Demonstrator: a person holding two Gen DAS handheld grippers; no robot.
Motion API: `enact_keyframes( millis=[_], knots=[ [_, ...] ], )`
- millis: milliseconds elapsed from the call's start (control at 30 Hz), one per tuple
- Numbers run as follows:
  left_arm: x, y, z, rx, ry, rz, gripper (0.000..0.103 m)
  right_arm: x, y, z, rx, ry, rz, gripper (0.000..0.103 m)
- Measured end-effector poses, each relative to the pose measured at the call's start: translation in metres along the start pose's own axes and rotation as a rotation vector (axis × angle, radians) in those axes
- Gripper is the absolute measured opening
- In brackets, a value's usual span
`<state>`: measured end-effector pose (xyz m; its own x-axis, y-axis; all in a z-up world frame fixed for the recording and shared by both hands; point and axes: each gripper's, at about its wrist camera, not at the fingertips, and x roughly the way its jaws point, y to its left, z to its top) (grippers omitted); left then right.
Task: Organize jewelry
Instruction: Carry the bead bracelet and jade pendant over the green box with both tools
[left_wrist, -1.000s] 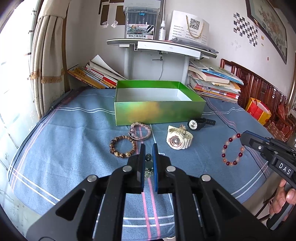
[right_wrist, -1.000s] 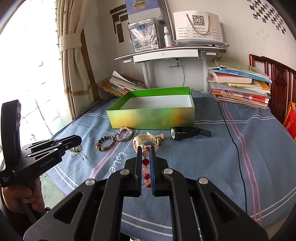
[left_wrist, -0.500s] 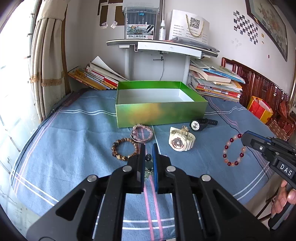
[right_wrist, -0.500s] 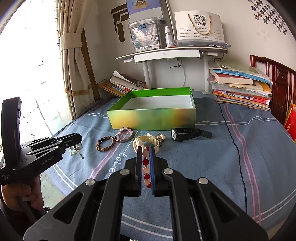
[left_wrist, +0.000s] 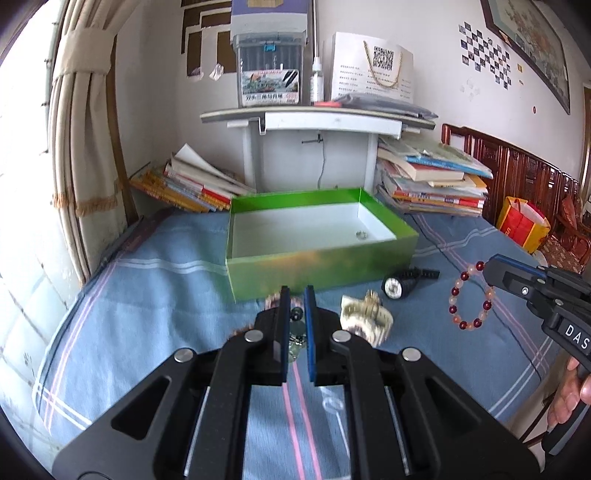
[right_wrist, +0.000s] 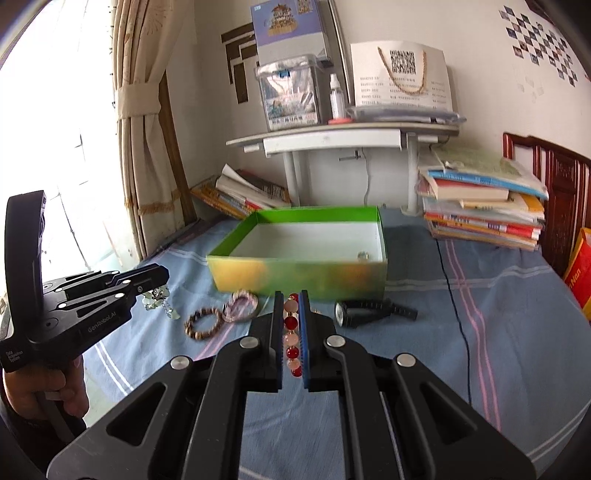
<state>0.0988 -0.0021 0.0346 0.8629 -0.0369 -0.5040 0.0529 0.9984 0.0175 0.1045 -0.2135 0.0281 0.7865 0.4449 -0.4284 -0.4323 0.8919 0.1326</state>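
- Right gripper (right_wrist: 291, 332): clenched on one red-and-pink bead bracelet (left_wrist: 471, 295), which hangs clear of the blue cloth (left_wrist: 147, 295), in front of the green box (left_wrist: 317, 266) and to its right.
- Left gripper (left_wrist: 295, 325): clamped on one small pale-green beaded trinket (right_wrist: 159, 301), held in the air in front of the box's left end.
- Loose on the cloth just in front of the box, counted: one brown bead bracelet (right_wrist: 203, 323), one pink bracelet (right_wrist: 242, 306), one cream watch (left_wrist: 365, 317), one black watch (right_wrist: 373, 312).
- Green box: one, open-topped, white inside; contents one small ring-like item (left_wrist: 360, 233) near its right end.
- Behind the box: two book stacks, left (left_wrist: 188, 184) and right (left_wrist: 432, 181), and one white shelf stand (left_wrist: 314, 125).
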Motion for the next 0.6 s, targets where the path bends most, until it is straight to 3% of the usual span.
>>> enact_keyframes(
  millis=[367,600],
  knots=[
    [0.035,-0.002,0.079,0.041,-0.081,0.017,0.007,0.039,-0.014,0.068,-0.015,-0.072,0.019,0.008],
    [0.097,0.0,0.125,0.034,-0.082,0.014,0.007,0.093,-0.032,0.109,-0.001,-0.078,0.049,0.008]
  ],
)
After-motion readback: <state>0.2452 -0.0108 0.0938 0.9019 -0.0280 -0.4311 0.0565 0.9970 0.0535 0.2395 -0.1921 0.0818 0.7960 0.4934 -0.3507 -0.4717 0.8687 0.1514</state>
